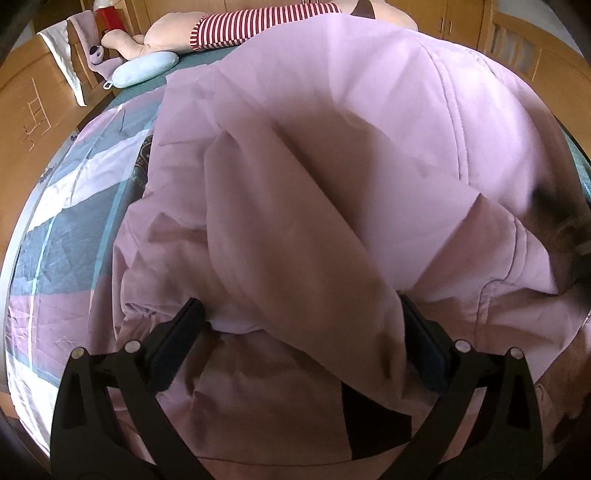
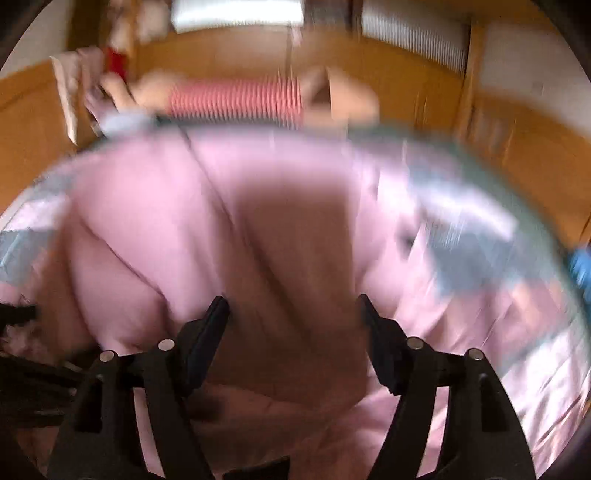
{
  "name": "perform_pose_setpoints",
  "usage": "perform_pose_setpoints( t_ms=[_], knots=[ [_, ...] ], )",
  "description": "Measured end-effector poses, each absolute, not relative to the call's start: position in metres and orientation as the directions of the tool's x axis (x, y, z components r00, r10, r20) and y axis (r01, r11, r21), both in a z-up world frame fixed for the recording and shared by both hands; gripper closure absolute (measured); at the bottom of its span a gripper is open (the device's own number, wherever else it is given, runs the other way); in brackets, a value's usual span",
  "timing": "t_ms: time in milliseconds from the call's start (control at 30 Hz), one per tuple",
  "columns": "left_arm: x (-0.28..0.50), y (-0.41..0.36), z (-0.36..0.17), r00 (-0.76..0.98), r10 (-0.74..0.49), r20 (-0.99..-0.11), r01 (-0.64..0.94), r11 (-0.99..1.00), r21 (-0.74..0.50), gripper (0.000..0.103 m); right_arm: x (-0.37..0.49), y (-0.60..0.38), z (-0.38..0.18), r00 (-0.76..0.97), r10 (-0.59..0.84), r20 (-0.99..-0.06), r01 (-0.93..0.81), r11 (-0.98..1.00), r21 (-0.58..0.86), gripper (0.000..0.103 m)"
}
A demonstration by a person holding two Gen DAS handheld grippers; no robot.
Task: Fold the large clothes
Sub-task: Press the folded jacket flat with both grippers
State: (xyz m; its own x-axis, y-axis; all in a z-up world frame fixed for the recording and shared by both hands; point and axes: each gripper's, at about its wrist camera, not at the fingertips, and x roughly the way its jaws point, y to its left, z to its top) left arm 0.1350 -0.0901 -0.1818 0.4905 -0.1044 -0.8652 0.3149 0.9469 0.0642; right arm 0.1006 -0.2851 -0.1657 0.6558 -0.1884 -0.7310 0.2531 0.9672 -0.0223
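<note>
- Pink padded coat [image 1: 332,155]: soft matte fabric, puffy, stitched seam lines, spread across the bed and filling most of my left view; bulky rounded heap, a thick fold running diagonally toward the near edge.
- Dark fuzzy trim [image 1: 554,221] at the coat's right edge, looks like fur; blurred, can't be sure.
- My left gripper [image 1: 301,314]: black plastic fingers set wide, a thick roll of the coat lying between them; the fabric fills the gap and meets both pads, so I read it as gripping the coat.
- My right gripper [image 2: 293,314]: jaws spread wide over the coat [image 2: 221,206], cloth beneath the gap, pads not pressing on it; view motion-blurred.
- Patchwork bedcover [image 1: 66,229] under the coat: smooth, grey, teal, lilac and white blocks.
- Far side: plush toy with red-white striped shirt [image 1: 258,26], pale blue pillow [image 1: 144,68].
- Wooden bed frame [image 1: 26,122], orange-brown, at left.
</note>
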Motion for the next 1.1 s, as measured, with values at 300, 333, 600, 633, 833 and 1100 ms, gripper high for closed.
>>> perform_pose_setpoints(
  t_ms=[300, 333, 600, 633, 833, 1100],
  knots=[
    [0.12, -0.095, -0.165, 0.598, -0.037, -0.8, 0.281, 0.945, 0.167, 0.002, 0.104, -0.286, -0.177, 0.638, -0.174, -0.75, 0.26, 0.966, -0.003, 0.027],
    [0.114, -0.101, -0.161, 0.645, -0.014, -0.764, 0.283, 0.933, 0.222, 0.002, 0.104, -0.286, -0.177, 0.638, -0.173, -0.751, 0.26, 0.965, -0.001, 0.027],
    [0.144, -0.081, -0.183, 0.463, -0.154, -0.873, 0.287, 0.958, -0.017, 0.002, 0.1, -0.281, -0.177, 0.633, -0.188, -0.751, 0.251, 0.967, -0.031, 0.023],
    [0.148, -0.079, -0.184, 0.444, -0.167, -0.88, 0.286, 0.958, -0.037, 0.002, 0.1, -0.28, -0.177, 0.633, -0.19, -0.751, 0.25, 0.968, -0.034, 0.023],
    [0.138, -0.085, -0.173, 0.497, -0.116, -0.86, 0.286, 0.957, 0.036, 0.002, 0.099, -0.278, -0.177, 0.632, -0.187, -0.752, 0.25, 0.968, -0.031, 0.022],
    [0.137, -0.069, -0.148, 0.585, -0.107, -0.804, 0.22, 0.975, 0.03, 0.002, 0.097, -0.275, -0.176, 0.634, -0.186, -0.751, 0.249, 0.968, -0.029, 0.021]
  ],
)
